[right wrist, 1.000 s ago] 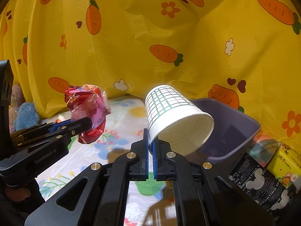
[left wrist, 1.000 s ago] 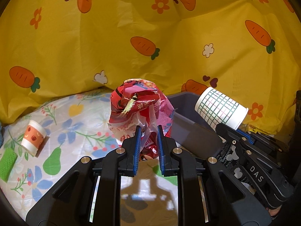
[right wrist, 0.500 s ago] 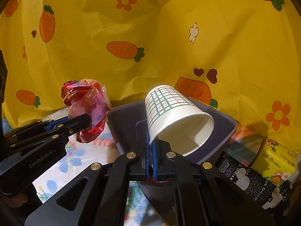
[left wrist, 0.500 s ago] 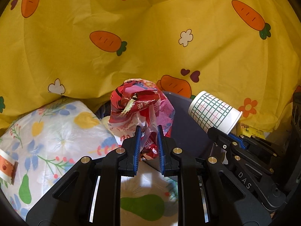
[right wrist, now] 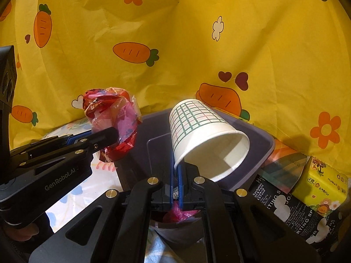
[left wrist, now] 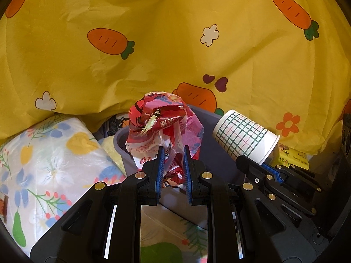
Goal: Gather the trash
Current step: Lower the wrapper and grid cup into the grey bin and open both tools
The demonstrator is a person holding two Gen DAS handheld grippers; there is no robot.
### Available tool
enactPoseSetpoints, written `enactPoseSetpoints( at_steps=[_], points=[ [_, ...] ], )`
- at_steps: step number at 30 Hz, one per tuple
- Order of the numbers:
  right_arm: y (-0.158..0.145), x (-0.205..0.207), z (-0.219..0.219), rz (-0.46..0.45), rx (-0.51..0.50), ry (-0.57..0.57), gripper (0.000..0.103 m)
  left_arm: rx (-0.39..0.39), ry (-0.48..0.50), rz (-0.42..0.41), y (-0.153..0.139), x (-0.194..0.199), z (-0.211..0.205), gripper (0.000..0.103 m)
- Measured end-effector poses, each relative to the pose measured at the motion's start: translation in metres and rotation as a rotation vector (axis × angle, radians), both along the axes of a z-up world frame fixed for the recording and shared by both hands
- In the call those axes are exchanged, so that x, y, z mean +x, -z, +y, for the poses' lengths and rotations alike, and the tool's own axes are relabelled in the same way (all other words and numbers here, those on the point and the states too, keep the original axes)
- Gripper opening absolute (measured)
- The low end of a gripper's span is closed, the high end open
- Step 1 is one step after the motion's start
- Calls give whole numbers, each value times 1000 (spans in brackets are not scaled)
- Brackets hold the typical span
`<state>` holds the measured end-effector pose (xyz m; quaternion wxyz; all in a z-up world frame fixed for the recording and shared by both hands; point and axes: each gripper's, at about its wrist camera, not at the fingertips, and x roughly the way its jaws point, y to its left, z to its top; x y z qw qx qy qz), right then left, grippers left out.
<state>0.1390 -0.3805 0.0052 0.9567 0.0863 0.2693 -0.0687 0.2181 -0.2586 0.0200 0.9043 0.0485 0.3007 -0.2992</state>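
Both tools now reach over the bin (right wrist: 261, 153), left (left wrist: 172, 153) clamping crumpled wrapper (left wrist: 162, 122), right (right wrist: 175, 171) pinching cup (right wrist: 204, 135).

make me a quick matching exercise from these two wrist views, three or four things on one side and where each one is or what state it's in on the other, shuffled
Things:
1. red plastic wrapper
2. checked paper cup
3. purple bin
4. yellow tissue pack

States:
a. lying to the right of the bin
b. pinched by its rim in the right gripper
c. clamped in the left gripper
d. open-topped, under both grippers

Pairs: 1-c, 2-b, 3-d, 4-a
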Motion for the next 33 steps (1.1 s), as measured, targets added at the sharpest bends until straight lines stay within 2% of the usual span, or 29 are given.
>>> enactPoseSetpoints(
  at_steps=[14,26,28,30,31,32,33],
  points=[
    [8,5,-8,10,22,5,5,-9,31,13,6,5,-11,16],
    [9,5,-12,4,31,-1,5,-61,75,48,10,7,-12,17],
    [10,5,-12,7,28,-1,5,-82,85,52,9,6,-10,25],
    [11,7,-12,12,26,5,8,-95,56,42,8,7,-4,55],
    [11,7,-13,13,26,7,15,-108,46,39,8,7,0,60],
    [11,7,-13,10,29,8,27,-120,38,39,7,7,4,66],
    [11,6,-13,4,29,10,33,-126,30,37,6,7,7,72]
  ],
)
